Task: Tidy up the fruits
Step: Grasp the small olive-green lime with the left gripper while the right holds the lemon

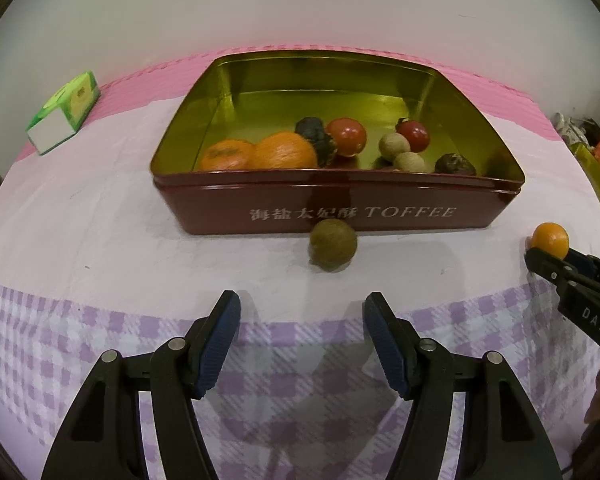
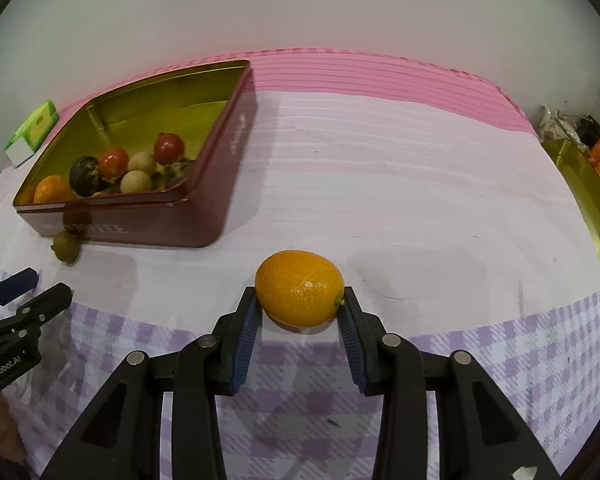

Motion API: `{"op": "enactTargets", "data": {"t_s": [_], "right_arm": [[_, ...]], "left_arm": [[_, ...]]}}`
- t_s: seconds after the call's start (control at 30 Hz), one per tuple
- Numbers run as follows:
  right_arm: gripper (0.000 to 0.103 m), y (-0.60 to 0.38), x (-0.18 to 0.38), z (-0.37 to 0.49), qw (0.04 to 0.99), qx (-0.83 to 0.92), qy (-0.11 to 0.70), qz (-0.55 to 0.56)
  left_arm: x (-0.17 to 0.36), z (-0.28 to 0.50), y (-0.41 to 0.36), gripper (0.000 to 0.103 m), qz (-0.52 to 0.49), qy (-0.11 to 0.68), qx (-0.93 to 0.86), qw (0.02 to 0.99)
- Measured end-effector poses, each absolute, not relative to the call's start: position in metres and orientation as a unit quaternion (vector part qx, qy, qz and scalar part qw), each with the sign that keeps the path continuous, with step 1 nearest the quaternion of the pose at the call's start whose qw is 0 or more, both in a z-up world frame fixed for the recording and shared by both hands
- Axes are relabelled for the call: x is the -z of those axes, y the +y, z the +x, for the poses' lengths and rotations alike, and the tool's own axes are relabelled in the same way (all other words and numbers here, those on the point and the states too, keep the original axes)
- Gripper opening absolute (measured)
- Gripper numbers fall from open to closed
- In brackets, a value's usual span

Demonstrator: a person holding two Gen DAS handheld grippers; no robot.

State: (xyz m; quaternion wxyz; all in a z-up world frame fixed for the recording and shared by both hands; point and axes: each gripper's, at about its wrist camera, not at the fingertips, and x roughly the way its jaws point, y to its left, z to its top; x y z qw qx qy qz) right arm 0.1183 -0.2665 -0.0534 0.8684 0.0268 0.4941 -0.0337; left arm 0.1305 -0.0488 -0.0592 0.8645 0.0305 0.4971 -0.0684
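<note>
Pinching a kumquat (image 2: 300,288) between its pads, the right gripper (image 2: 300,312) sits low over the desk (image 2: 380,200). The left gripper (image 1: 302,320) hovers with jaws spread and empty, aimed at one brownish-green fruit (image 1: 333,244) lying against the toffee tin (image 1: 340,208). Inside the tin: two mandarins (image 1: 256,154), two cherry tomatoes (image 1: 346,137), two pale longans (image 1: 400,150), and two dark wrinkled fruits (image 1: 316,136).

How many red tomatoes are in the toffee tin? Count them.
2. One red tomato sits mid-tin beside a dark fruit; the other lies further right, behind two pale fruits. Others may hide behind the tin's front wall.
</note>
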Motion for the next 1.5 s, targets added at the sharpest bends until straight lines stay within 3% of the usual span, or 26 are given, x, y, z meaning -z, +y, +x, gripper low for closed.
{"op": "enactTargets", "data": {"t_s": [0.53,1.0,1.5], "right_arm": [[0.038,-0.271,0.055,0.119,0.872,0.036,0.487,0.027],[0.038,-0.271,0.055,0.12,0.873,0.036,0.486,0.026],[0.038,-0.27,0.055,0.121,0.872,0.038,0.487,0.024]], "left_arm": [[0.06,0.153,-0.065,0.064,0.026,0.49,0.059,0.87],[0.058,0.158,-0.066,0.042,0.027,0.483,0.055,0.874],[0.056,0.155,-0.064,0.03,0.028,0.483,0.056,0.873]]}}
